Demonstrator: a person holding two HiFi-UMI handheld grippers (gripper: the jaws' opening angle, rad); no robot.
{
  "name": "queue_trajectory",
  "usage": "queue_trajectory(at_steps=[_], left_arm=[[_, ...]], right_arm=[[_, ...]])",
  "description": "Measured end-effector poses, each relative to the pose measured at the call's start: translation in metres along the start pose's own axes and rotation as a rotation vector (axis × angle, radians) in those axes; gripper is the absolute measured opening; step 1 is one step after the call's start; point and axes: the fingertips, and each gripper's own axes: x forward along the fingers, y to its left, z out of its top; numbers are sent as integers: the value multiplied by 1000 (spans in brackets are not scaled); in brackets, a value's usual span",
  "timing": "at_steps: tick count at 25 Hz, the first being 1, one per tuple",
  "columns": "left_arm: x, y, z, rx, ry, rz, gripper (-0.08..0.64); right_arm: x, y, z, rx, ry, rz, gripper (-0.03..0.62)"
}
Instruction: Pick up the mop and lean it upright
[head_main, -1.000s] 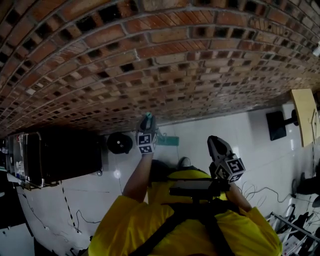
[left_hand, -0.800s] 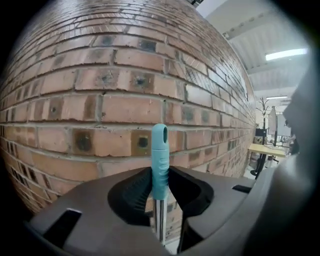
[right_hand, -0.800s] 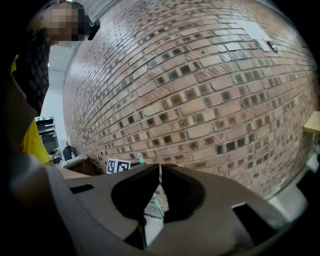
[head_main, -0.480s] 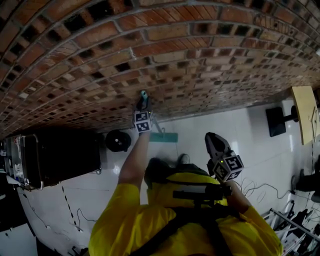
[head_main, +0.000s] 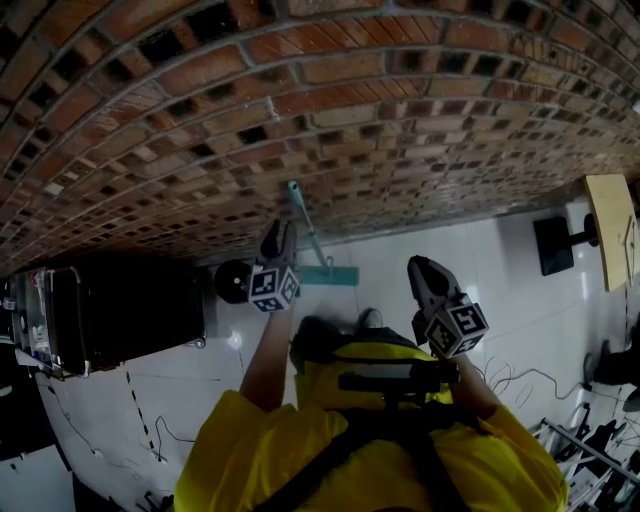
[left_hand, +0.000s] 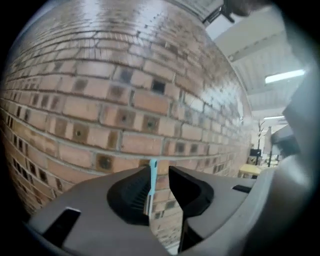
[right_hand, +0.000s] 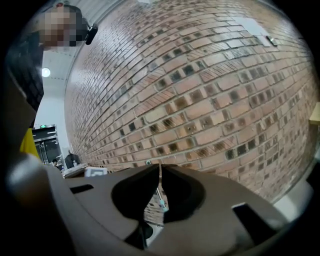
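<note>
The mop stands leaning against the brick wall (head_main: 330, 110). Its thin handle (head_main: 305, 225) ends in a teal tip, and its teal head (head_main: 332, 276) rests on the white floor. My left gripper (head_main: 277, 232) hangs just left of the handle, apart from it, with its jaws opening. In the left gripper view the handle (left_hand: 150, 187) shows in the gap of that gripper (left_hand: 160, 172), close by the left jaw and not pressed. My right gripper (head_main: 425, 278) is held back at the right, shut and holding nothing. In the right gripper view its tips (right_hand: 160, 169) meet.
A black case (head_main: 120, 315) stands on the floor at the left, with a round black object (head_main: 238, 285) beside the mop head. A wooden tabletop (head_main: 610, 230) and a black stand (head_main: 552, 248) are at the right. Cables (head_main: 520, 380) lie on the floor.
The left gripper carried the handle's top up to the wall, then let go and drew back down and left. The mop stays leaning. The right gripper barely moved.
</note>
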Motion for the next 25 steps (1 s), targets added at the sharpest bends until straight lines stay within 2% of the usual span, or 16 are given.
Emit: queue_trajectory(at_steps=[1,3,5,8,12,16,21,25], left_arm=[[-29,-12,19,-17,-37,-31,109],[-81,-28,46,-34,-55,-55,99],[-122,-36,60,-40,-37,-55,46],[-157,-48,83,-56,-79,-35,44],[-168,-56,88,-73,-102,-13,44],[-171,-64,90,-82,-101,-8,44],[-178,-74,75,-100,-43,-61,44],[-182,-75,64,-93,-8,-45,44]], right_arm=[[-1,-1,4,12,-10,-1,23],[-6,-1,12,21,-31,-2,18],[-10,0,21,0,-64,4,6],[-14,3,36,-42,-112,14,6],[-21,11,47,-54,-156,31,6],[-24,20,47,-75,-154,53,6],[-26,24,43,-83,-148,68,6],[-29,22,40,-75,-140,62,6]])
